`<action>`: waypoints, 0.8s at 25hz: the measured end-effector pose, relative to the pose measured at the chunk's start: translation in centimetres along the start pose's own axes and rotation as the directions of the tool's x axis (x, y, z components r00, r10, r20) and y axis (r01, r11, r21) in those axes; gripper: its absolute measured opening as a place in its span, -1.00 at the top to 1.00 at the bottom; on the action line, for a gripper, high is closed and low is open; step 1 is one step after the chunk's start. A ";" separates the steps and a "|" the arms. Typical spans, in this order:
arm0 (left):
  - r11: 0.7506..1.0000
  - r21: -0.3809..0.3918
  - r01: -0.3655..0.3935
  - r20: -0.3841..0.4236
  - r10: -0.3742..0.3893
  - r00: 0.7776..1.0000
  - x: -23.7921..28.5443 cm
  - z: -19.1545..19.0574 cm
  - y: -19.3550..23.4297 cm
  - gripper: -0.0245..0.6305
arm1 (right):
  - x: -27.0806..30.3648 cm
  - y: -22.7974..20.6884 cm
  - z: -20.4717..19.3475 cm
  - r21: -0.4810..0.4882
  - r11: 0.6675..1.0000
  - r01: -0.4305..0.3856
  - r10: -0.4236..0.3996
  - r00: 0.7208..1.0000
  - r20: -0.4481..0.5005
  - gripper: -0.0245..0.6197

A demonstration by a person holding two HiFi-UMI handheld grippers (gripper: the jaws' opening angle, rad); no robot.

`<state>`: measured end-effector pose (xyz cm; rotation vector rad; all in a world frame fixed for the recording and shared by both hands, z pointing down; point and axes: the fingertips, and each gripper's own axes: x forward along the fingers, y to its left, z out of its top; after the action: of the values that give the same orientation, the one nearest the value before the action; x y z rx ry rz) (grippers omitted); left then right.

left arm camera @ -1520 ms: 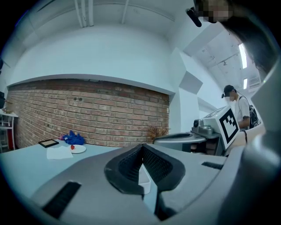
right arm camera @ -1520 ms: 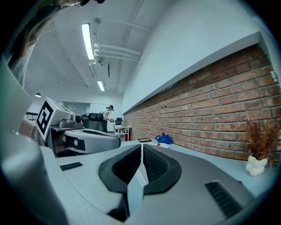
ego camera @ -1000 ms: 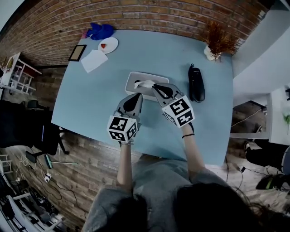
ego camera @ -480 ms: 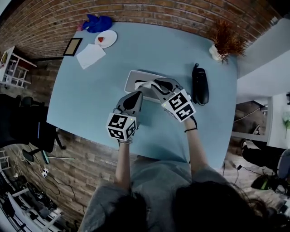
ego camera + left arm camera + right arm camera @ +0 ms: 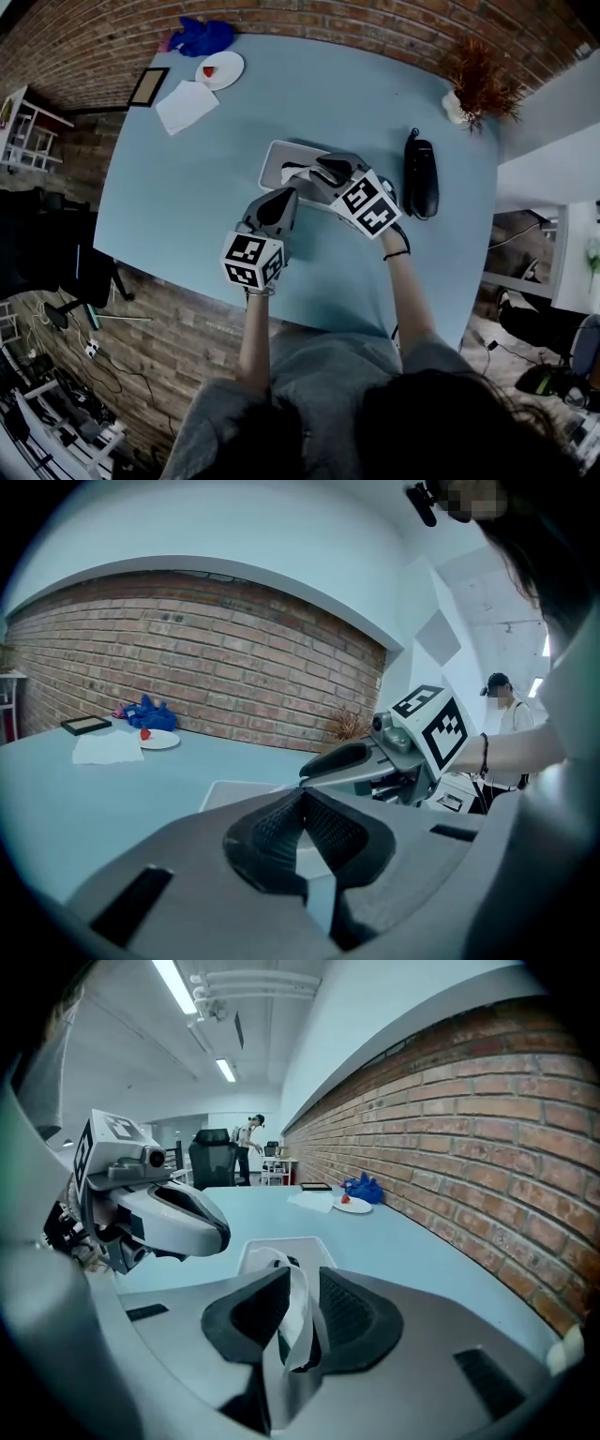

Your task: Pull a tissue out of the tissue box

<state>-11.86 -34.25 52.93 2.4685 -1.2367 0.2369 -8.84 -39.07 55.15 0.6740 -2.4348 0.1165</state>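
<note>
Two grippers in play, one job: my right gripper is clamped on the tissue, a white strip caught between its pads, running out of the slot of the tissue box. The box sits flat near the middle of the table. My left gripper is clenched tip to tip with nothing in it, and it points at the near side of the box. From the head view its tip is just beside the box edge; I cannot tell if it touches. Step in hand, as I judge it: the grasp is made and the pull-out is at its start, since the tissue looks to be mostly inside the box. The next move calls for a steady lift up and away from the slot with the pinch kept firm. The box is light and may ride up with the tissue, so the left gripper probably ought to press it down. Counts – one tissue box, one tissue showing, two grippers. Off-task things: one black handset right of the box, one dried plant at the far right corner, and at the far left one plate, one paper sheet, one dark frame and one blue cloth.
</note>
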 end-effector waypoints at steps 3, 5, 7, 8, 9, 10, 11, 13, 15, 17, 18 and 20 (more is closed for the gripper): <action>1.000 -0.006 -0.008 -0.003 0.008 1.000 0.0 -0.2 0.3 0.92 | 0.7 0.1 -0.3 -0.019 1.000 -0.012 0.012 1.000 -0.029 0.70; 1.000 -0.011 -0.011 -0.003 0.011 1.000 -0.1 -0.3 0.6 0.92 | 0.9 0.1 -0.4 -0.032 0.999 -0.014 0.013 0.999 -0.043 0.70; 1.000 -0.014 -0.013 -0.003 0.013 1.000 0.0 -0.3 0.7 0.92 | 1.2 0.2 -0.6 -0.038 0.999 -0.020 0.018 0.998 -0.053 0.70; 1.000 -0.015 -0.014 -0.004 0.014 1.000 0.0 -0.4 0.8 0.92 | 1.3 0.3 -0.7 -0.042 0.999 -0.024 0.022 0.998 -0.057 0.70; 1.000 -0.017 -0.015 -0.005 0.015 1.000 0.0 -0.5 0.8 0.92 | 1.4 0.3 -0.7 -0.046 0.999 -0.028 0.025 0.998 -0.062 0.71; 1.000 -0.018 -0.016 -0.007 0.016 1.000 0.0 -0.6 0.9 0.92 | 1.5 0.3 -0.8 -0.050 0.998 -0.031 0.028 0.997 -0.066 0.72; 1.000 -0.020 -0.017 -0.008 0.017 1.000 0.0 -0.6 0.9 0.92 | 1.5 0.3 -0.8 -0.056 0.998 -0.032 0.028 0.997 -0.072 0.75; 1.000 -0.022 -0.017 -0.007 0.017 1.000 0.0 -0.5 0.8 0.92 | 1.4 0.3 -0.8 -0.067 0.997 -0.028 0.023 0.997 -0.080 0.87; 1.000 -0.022 -0.018 -0.005 0.018 1.000 -0.1 -0.5 0.7 0.92 | 1.3 0.3 -0.7 -0.075 0.997 -0.025 0.019 0.997 -0.080 0.91; 1.000 -0.022 -0.018 -0.003 0.018 1.000 -0.2 -0.5 0.6 0.92 | 1.2 0.3 -0.6 -0.081 0.996 -0.025 0.018 0.997 -0.081 0.91; 1.000 -0.022 -0.019 -0.002 0.019 1.000 -0.2 -0.5 0.5 0.92 | 1.2 0.3 -0.5 -0.080 0.997 -0.023 0.017 0.997 -0.081 0.92; 1.000 -0.021 -0.019 0.000 0.019 1.000 -0.3 -0.5 0.4 0.92 | 1.1 0.3 -0.5 -0.071 0.997 -0.019 0.014 0.997 -0.075 0.92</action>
<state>-12.41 -34.07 53.36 2.4399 -1.2566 0.2281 -9.50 -39.18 56.17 0.6068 -2.3620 0.0594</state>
